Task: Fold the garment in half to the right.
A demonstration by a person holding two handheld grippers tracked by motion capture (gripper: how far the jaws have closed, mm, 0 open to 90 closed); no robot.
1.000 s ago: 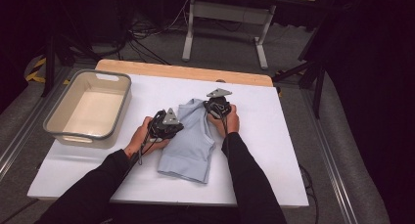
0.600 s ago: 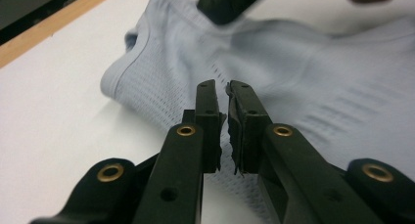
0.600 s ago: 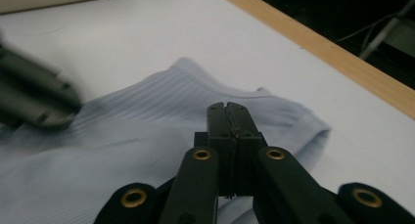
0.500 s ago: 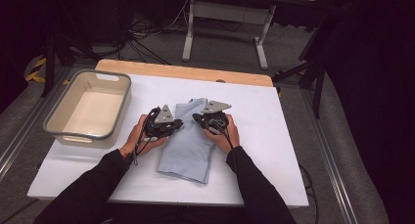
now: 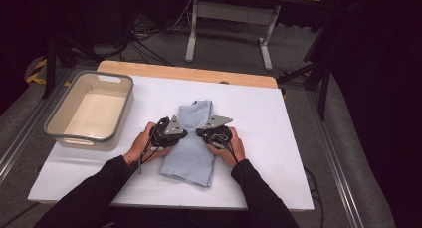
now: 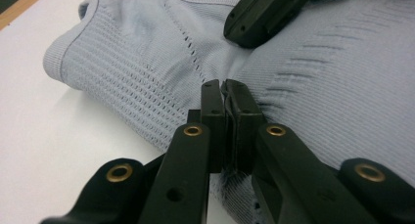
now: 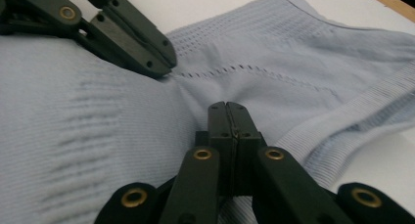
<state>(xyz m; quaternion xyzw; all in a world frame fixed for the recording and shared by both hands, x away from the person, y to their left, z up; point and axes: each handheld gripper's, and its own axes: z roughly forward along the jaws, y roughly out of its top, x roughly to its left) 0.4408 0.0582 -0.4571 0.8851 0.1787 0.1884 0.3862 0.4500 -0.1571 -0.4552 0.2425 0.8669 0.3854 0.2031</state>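
A pale blue knitted garment (image 5: 191, 141) lay at the centre of the high view, on a white table (image 5: 268, 153). It was folded into a narrow upright shape, broader at its lower end and tapering toward a folded-over top near mid-frame. In the left gripper view the garment (image 6: 313, 82) filled the upper and right of the frame. Its fabric was fine-ribbed, with an open mesh panel at the left, a dotted line of small holes running diagonally, and short horizontal dashes at the right. A ribbed hem (image 7: 352, 121) crossed the right of the right gripper view.

The left gripper (image 5: 185, 135) sat at the garment's left edge, and the right gripper (image 5: 200, 133) at its right edge, the two tips close together over the cloth. The left gripper's (image 6: 226, 89) jaws were closed with a thin fold of the fabric pinched between them. The right gripper's (image 7: 228, 109) jaws were pressed fully together, tips resting on the cloth; whether they held any fabric could not be told.

A grey bin (image 5: 115, 121) stood at the left.
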